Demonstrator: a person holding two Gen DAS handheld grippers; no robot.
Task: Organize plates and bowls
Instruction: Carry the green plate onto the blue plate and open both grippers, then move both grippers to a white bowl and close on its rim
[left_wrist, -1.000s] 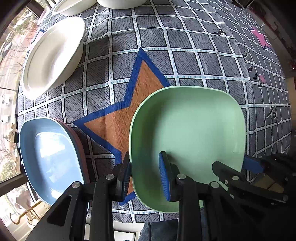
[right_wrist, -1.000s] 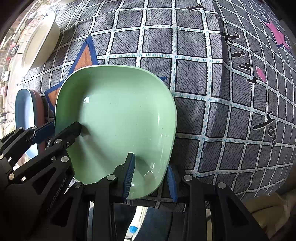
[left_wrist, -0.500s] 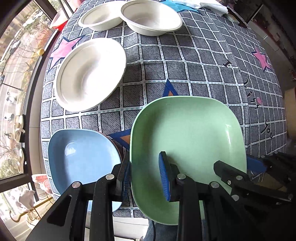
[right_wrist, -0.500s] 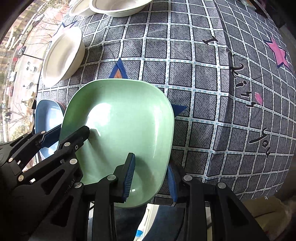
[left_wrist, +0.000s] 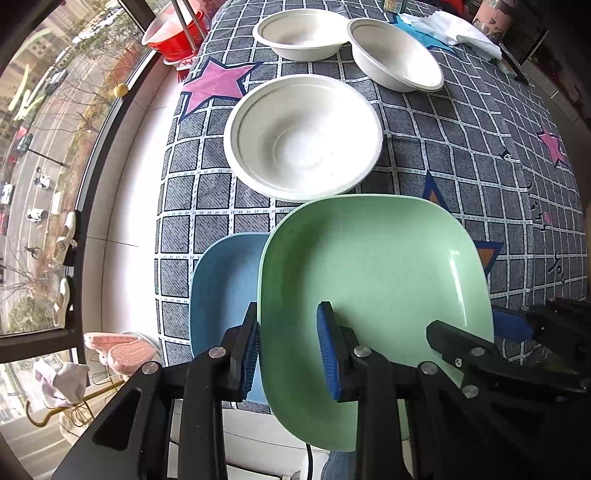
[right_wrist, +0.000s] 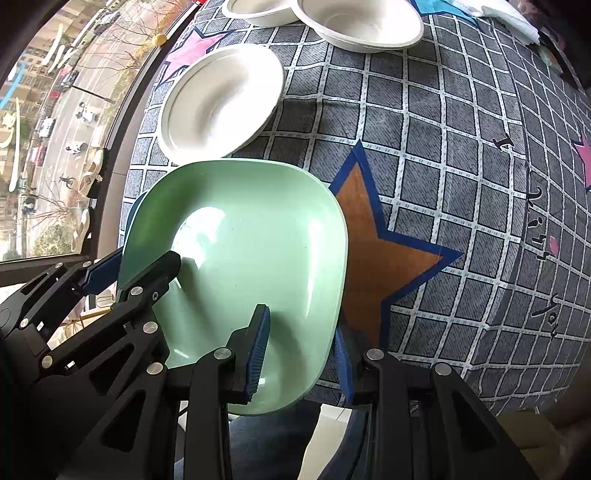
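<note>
Lifted off the tabletop (left_wrist: 461, 147) since a second ago, the green plate (left_wrist: 373, 288) has travelled left and now hangs partly over the blue plate (left_wrist: 221, 284), with a white bowl (left_wrist: 303, 136) just beyond its far edge. Both hand-held grippers grip it: the left hand-held gripper (left_wrist: 290, 350) is closed on its near-left rim, one finger inside and one outside, while the right hand-held gripper (right_wrist: 301, 354) is closed on its near-right rim. Two more white bowls (left_wrist: 395, 55) sit at the far side.
</note>
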